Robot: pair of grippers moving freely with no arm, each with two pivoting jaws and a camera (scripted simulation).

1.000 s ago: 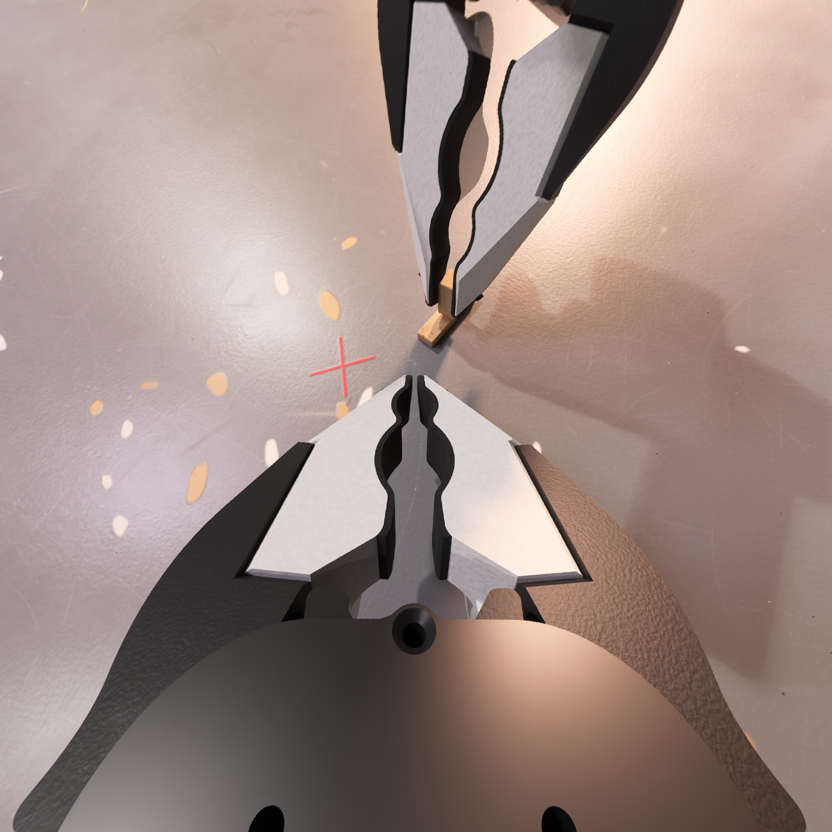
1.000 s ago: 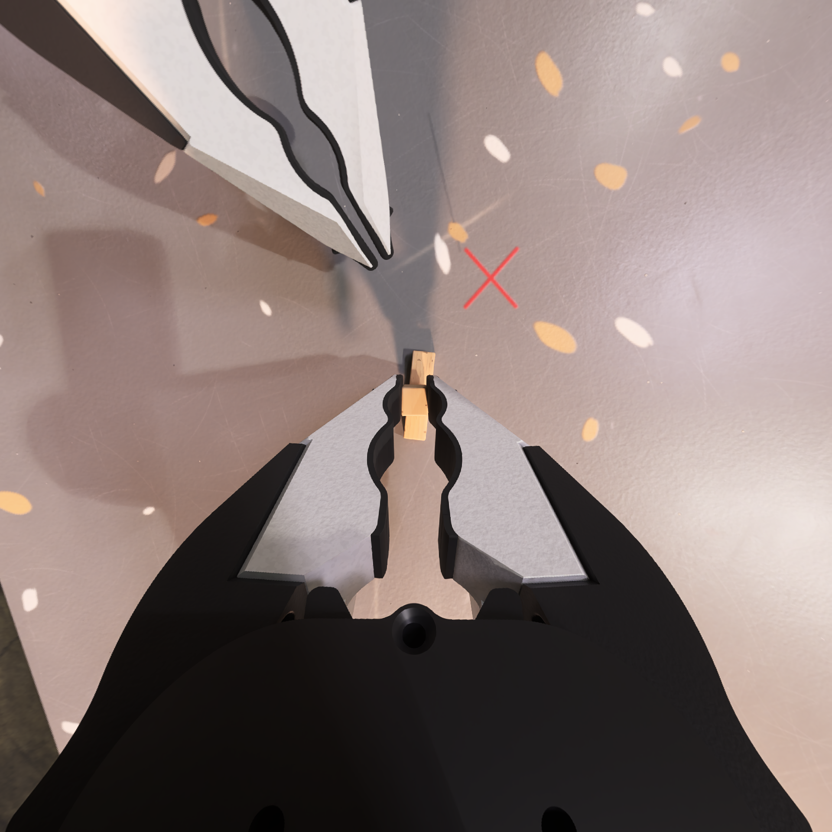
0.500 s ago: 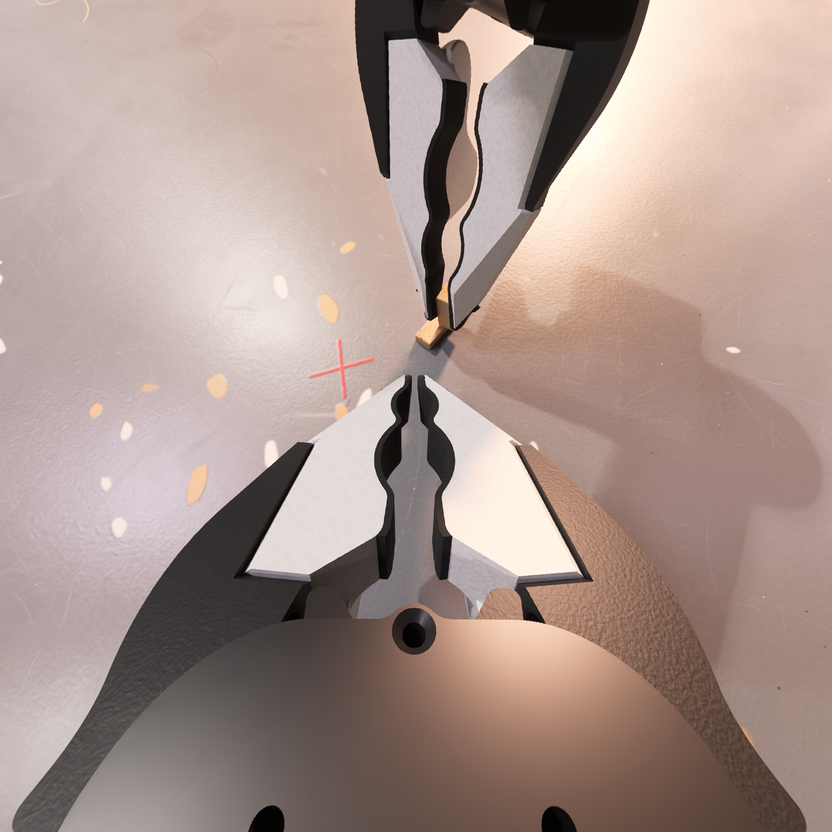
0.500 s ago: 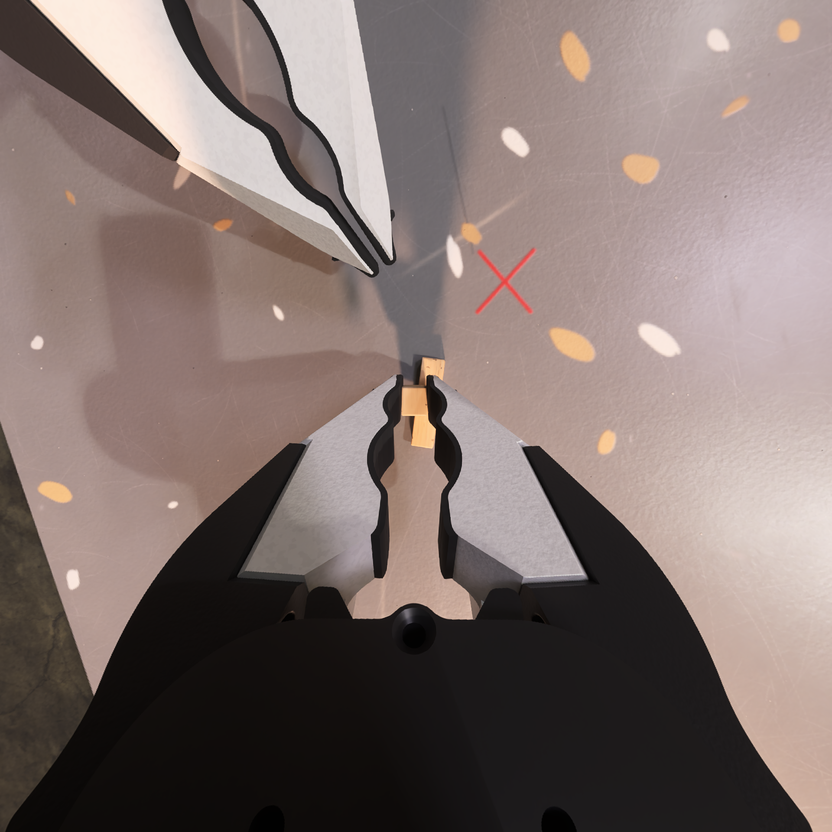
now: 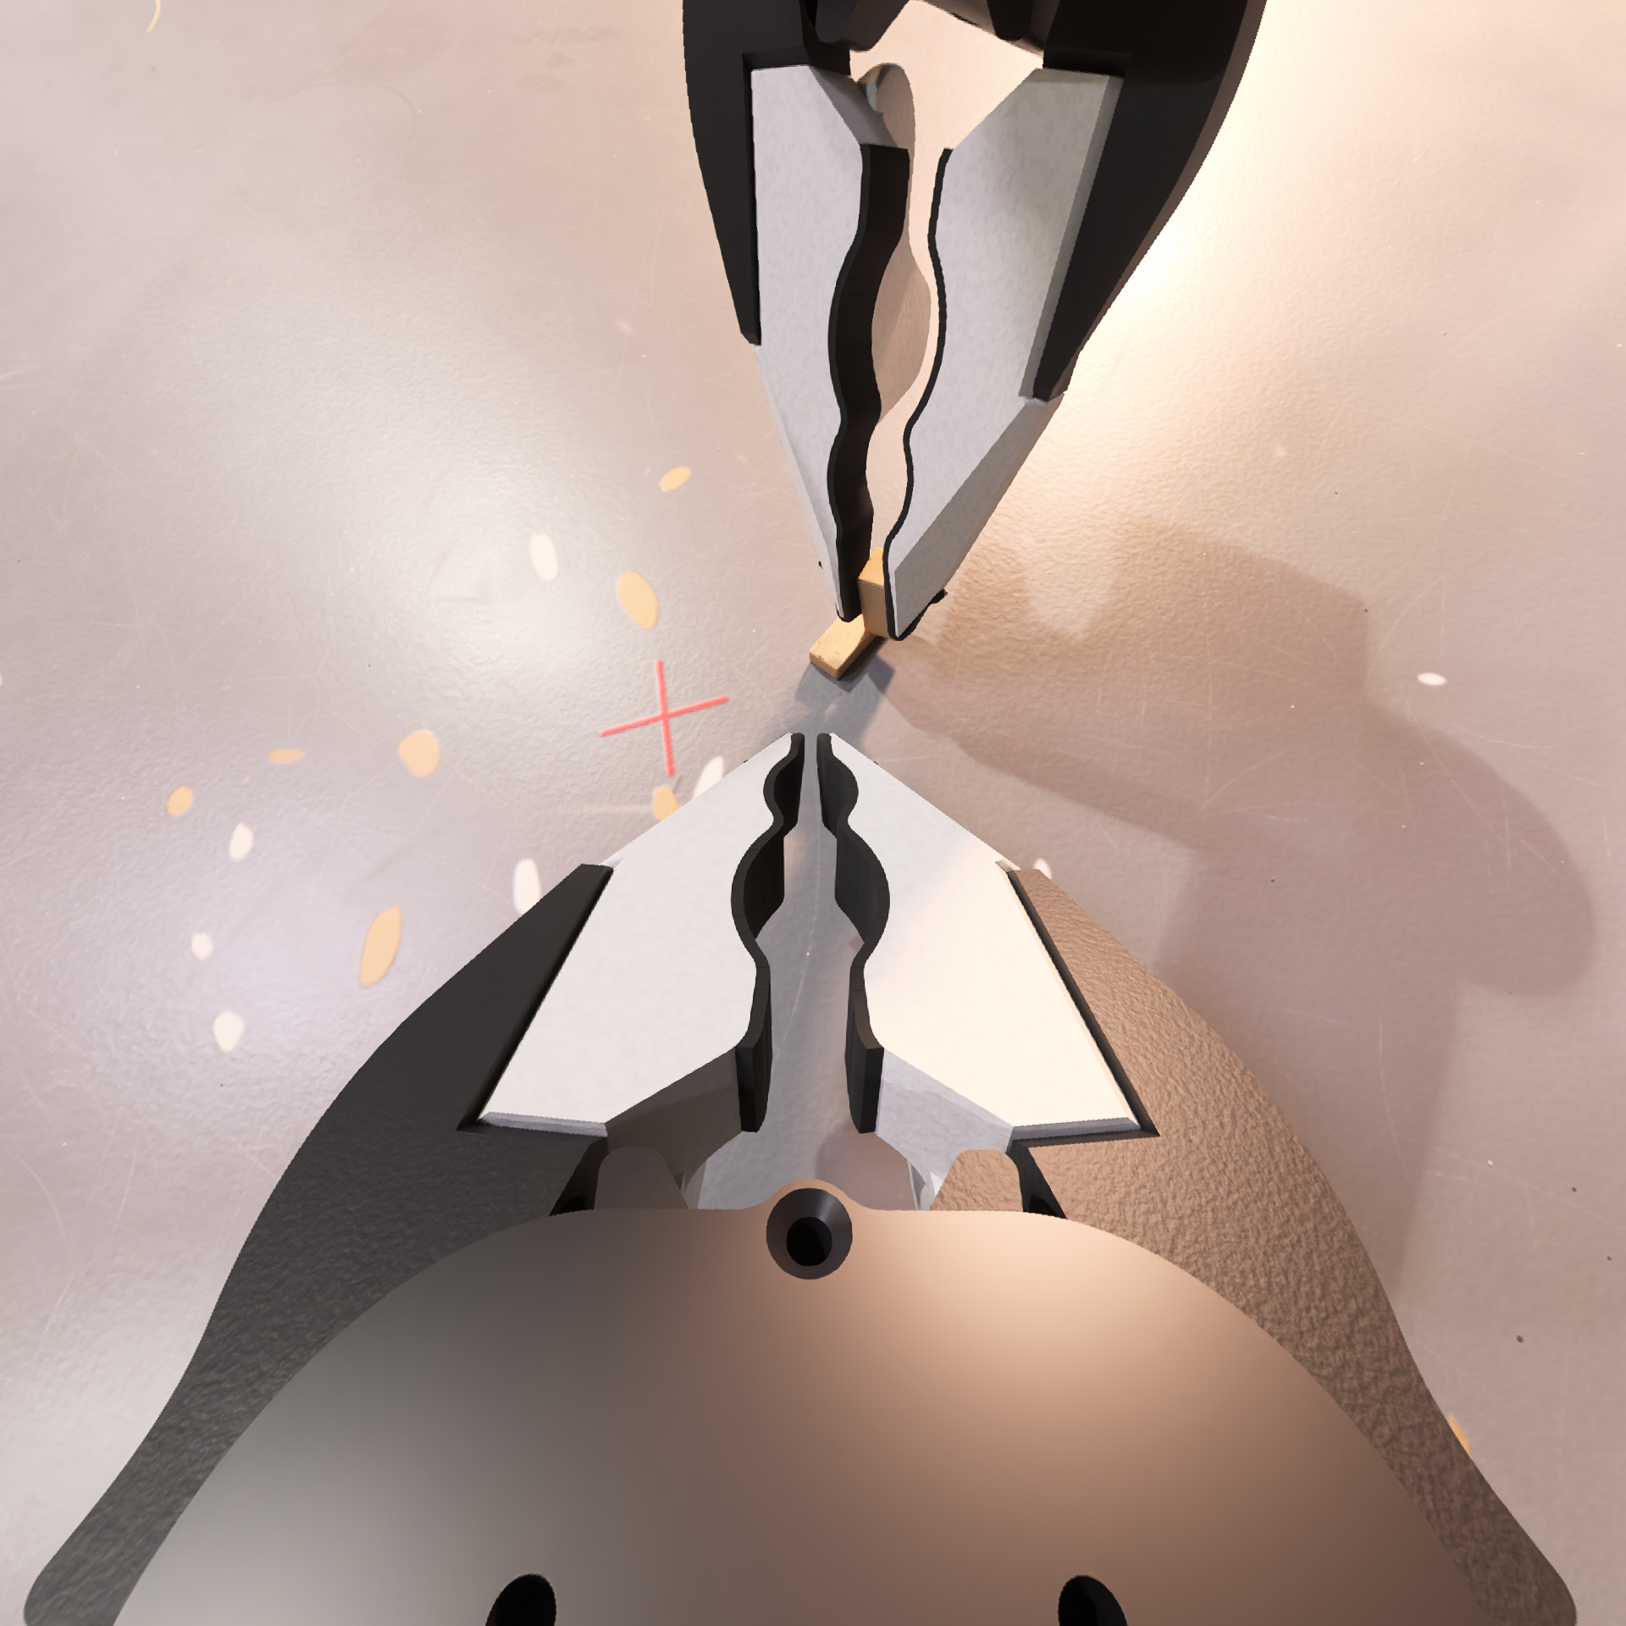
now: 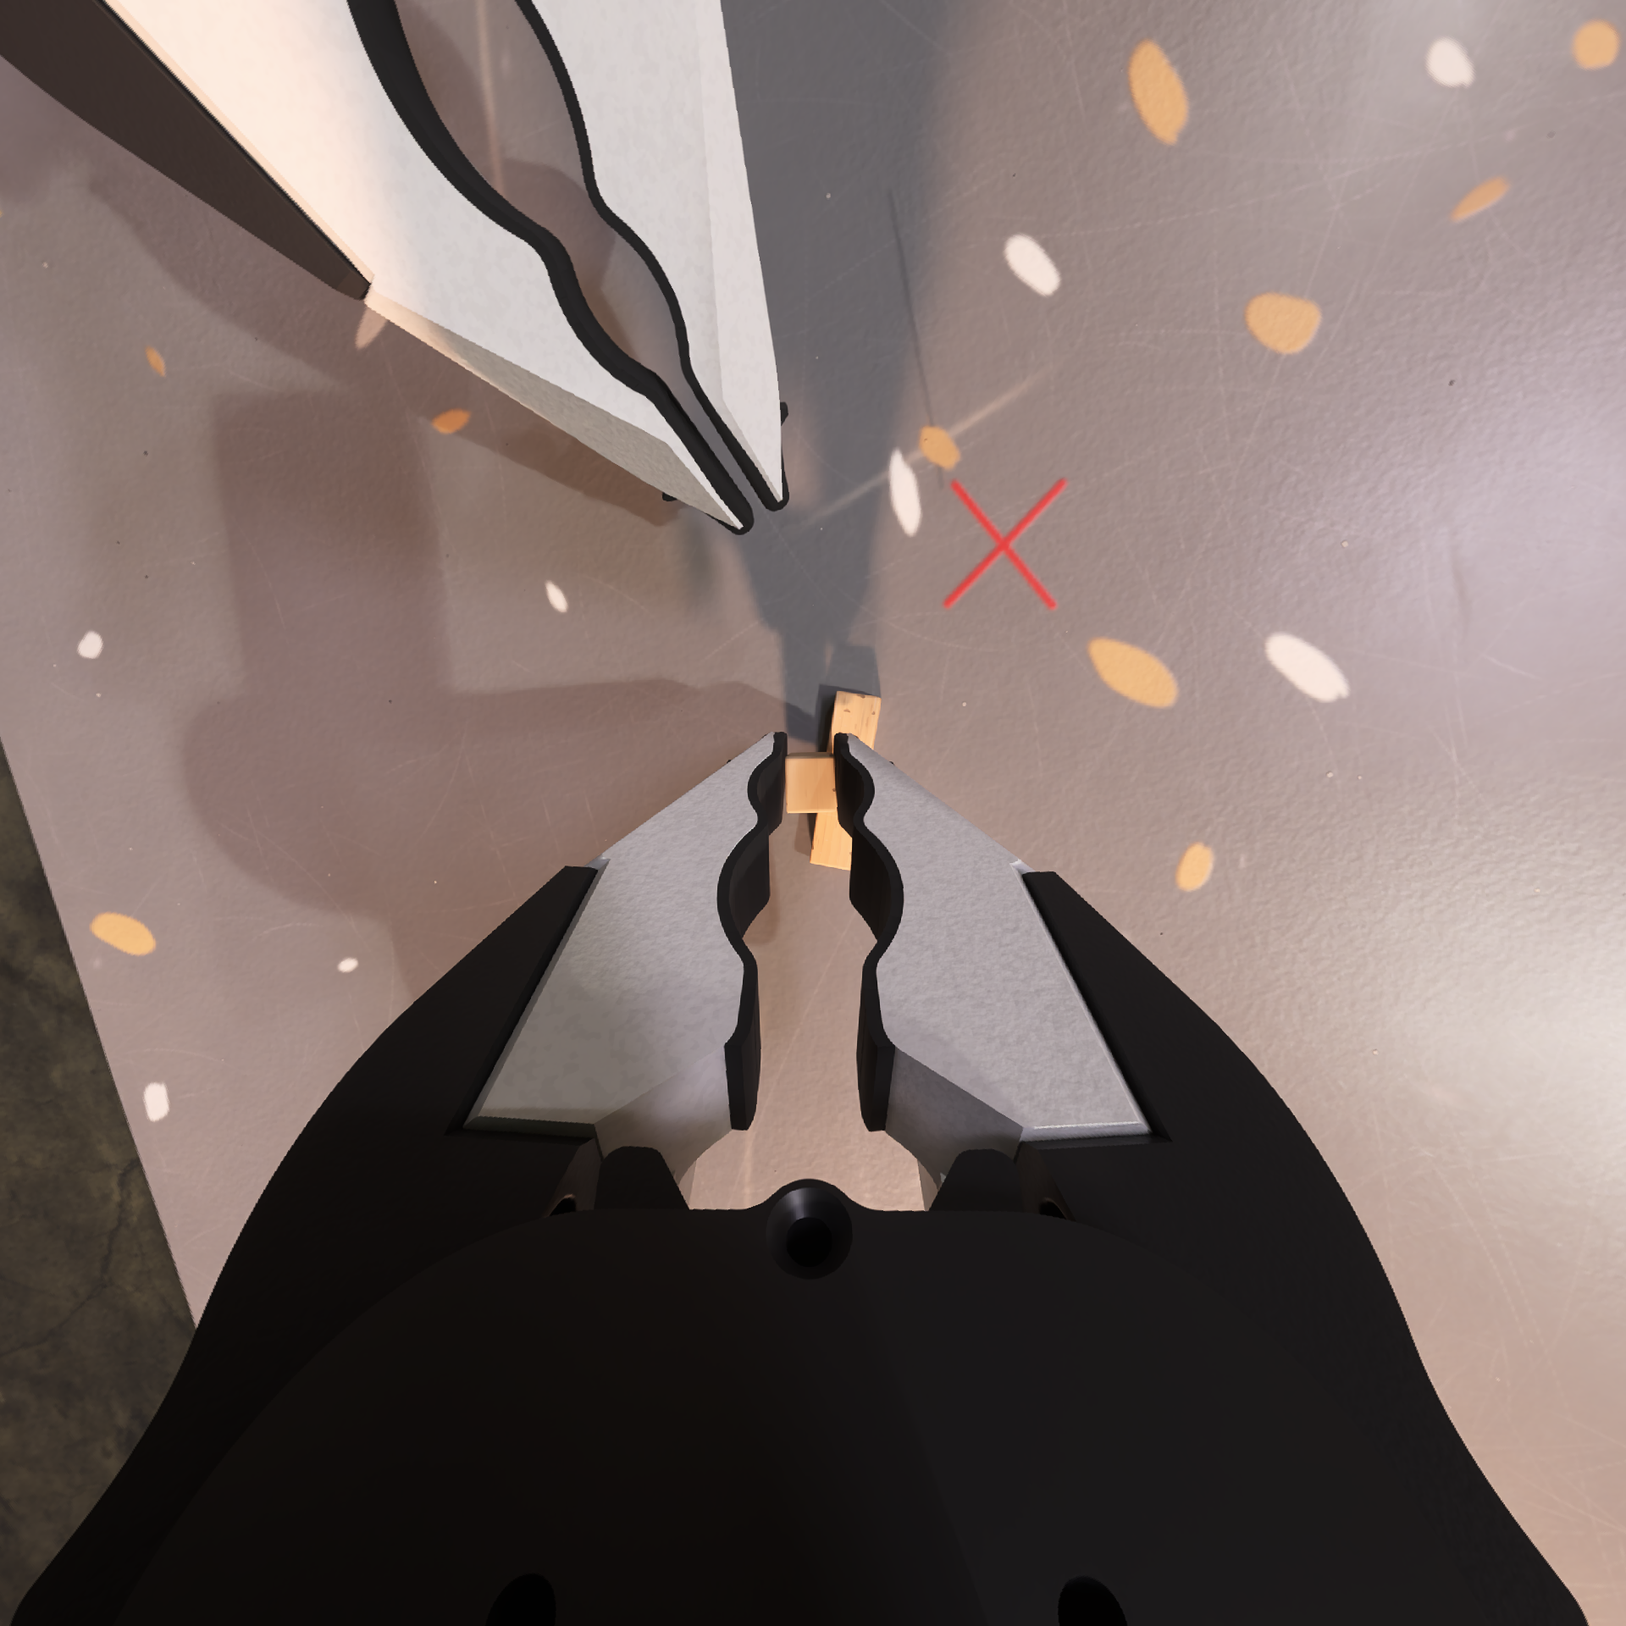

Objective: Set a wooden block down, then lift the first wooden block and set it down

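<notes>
Since a second earlier: right tool (image 6: pixel 808 761) had swung more upright in the left wrist view, and the red cross (image 6: pixel 1003 545) had slid rightward in the right wrist view; left tool (image 5: pixel 810 737) hadn't budged against the surface (image 5: pixel 308 352).
Right tool state: clamped on a small wooden block (image 6: pixel 809 786), pinched right at the tips.
Left tool state: tips drawn nearly together, only a sliver of gap, nothing between them.
Second block: a longer wooden block (image 6: pixel 849 730) lay flat on the speckled surface, right under the held one; whether the two touched, I couldn't tell.
Progress: one block looked already set down; the held one was low but not released, so, by my reading, the placing was unfinished.
Left wrist view alone showed: the held block (image 5: pixel 873 589) standing on end above the flat block (image 5: pixel 838 655), and both sitting just beyond the left tool's tips.
Right wrist view alone showed: the flat block running on behind the fingers, plus a dark floor strip (image 6: pixel 62 1100) past the surface's edge.
</notes>
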